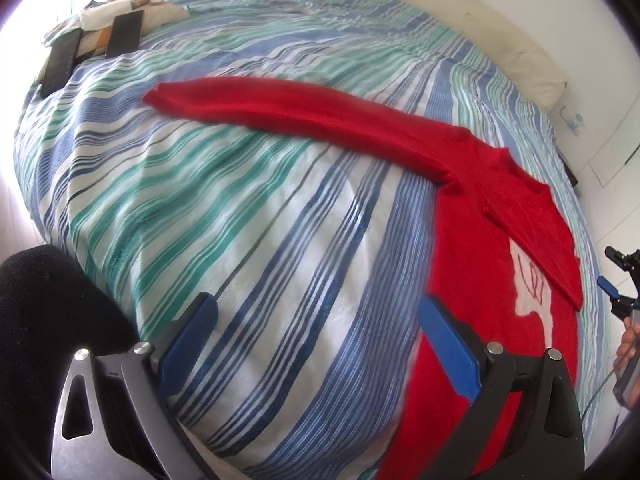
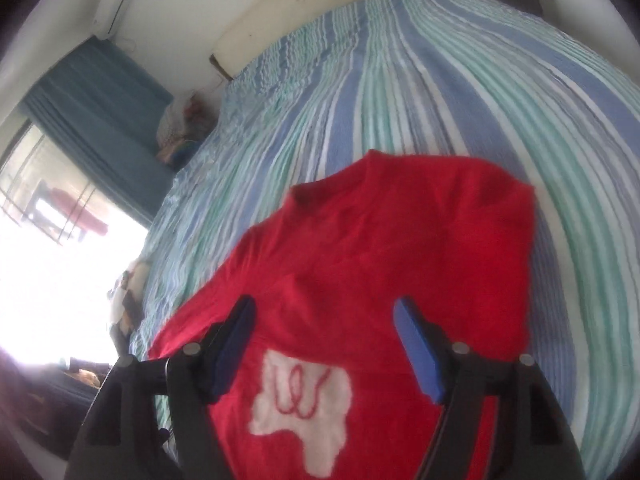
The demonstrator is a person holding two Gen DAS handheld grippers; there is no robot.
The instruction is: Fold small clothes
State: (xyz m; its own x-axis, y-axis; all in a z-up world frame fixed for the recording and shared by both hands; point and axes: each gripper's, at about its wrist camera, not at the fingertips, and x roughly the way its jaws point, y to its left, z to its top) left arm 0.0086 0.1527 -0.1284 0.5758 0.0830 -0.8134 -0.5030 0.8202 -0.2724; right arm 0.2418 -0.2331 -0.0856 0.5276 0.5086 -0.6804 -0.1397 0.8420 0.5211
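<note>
A small red sweater (image 1: 472,264) with a white patch on its chest lies flat on the striped bed cover (image 1: 248,216). One long sleeve (image 1: 304,116) stretches out to the left across the bed. The other sleeve is folded over the body. My left gripper (image 1: 316,320) is open and empty, above the cover just left of the sweater's body. My right gripper (image 2: 324,320) is open and empty, hovering over the sweater (image 2: 380,248) near the white patch (image 2: 304,404). The right gripper also shows at the far right edge of the left wrist view (image 1: 624,284).
A patterned pillow (image 1: 116,28) with two dark straps lies at the far left corner of the bed. A cream headboard cushion (image 2: 320,8) runs along the wall. A blue curtain (image 2: 100,120) and a bright window are to the left. A dark object (image 1: 44,320) sits by the near left edge.
</note>
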